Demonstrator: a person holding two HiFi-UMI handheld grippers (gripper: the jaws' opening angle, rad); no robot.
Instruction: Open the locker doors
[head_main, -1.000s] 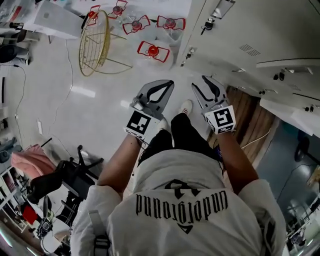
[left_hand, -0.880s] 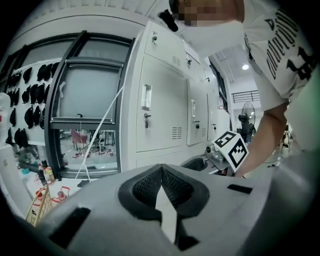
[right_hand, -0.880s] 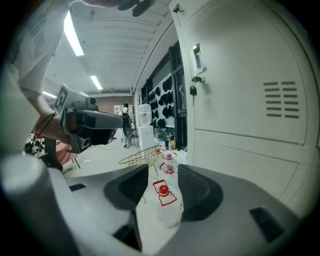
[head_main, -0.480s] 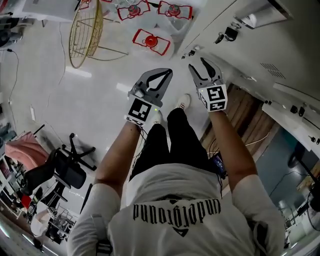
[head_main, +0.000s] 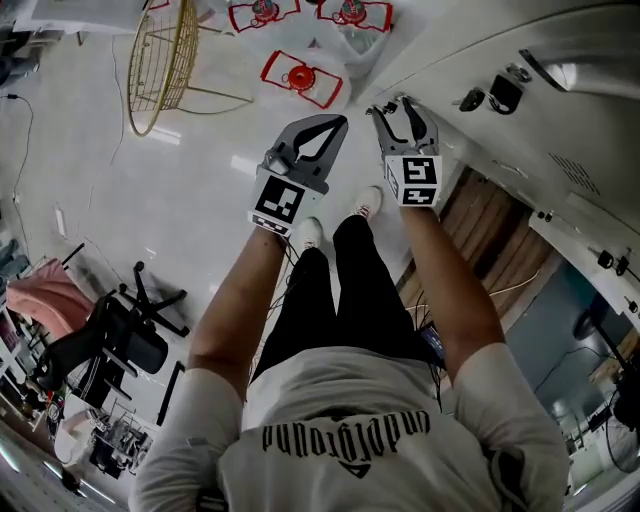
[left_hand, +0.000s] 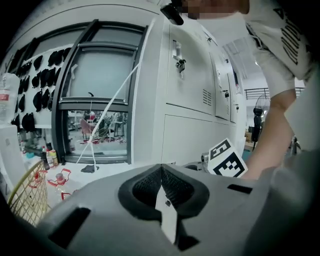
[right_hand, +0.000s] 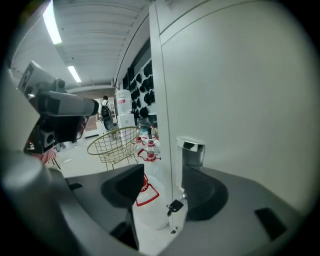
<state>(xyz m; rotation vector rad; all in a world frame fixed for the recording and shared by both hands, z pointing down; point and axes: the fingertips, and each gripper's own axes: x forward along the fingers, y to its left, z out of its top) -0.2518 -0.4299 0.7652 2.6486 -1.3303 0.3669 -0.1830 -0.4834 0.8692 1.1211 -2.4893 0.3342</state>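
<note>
White locker doors (head_main: 470, 45) run along the right of the head view. My right gripper (head_main: 390, 108) is at the edge of one door, near its latch (head_main: 495, 92). In the right gripper view its jaws have just been opening and stand open (right_hand: 165, 192). The door's edge, a chrome handle (right_hand: 192, 150) and a hanging key (right_hand: 175, 206) show in the gap, untouched by the pads. My left gripper (head_main: 335, 125) hangs over the floor left of it, shut and empty (left_hand: 161, 172). It faces lockers (left_hand: 192, 120) with a keyed latch (left_hand: 178, 56) higher up.
A gold wire basket (head_main: 165, 60) and water bottles with red handles (head_main: 295, 78) stand on the floor ahead. An office chair (head_main: 120, 335) is at the lower left. A brown panel (head_main: 490, 240) shows low on the right. The person's legs and shoes are below the grippers.
Both grippers have sunk and moved toward the lockers. The right one has come up to the door's edge by the latch, and its jaws stand wider. The left stays shut.
</note>
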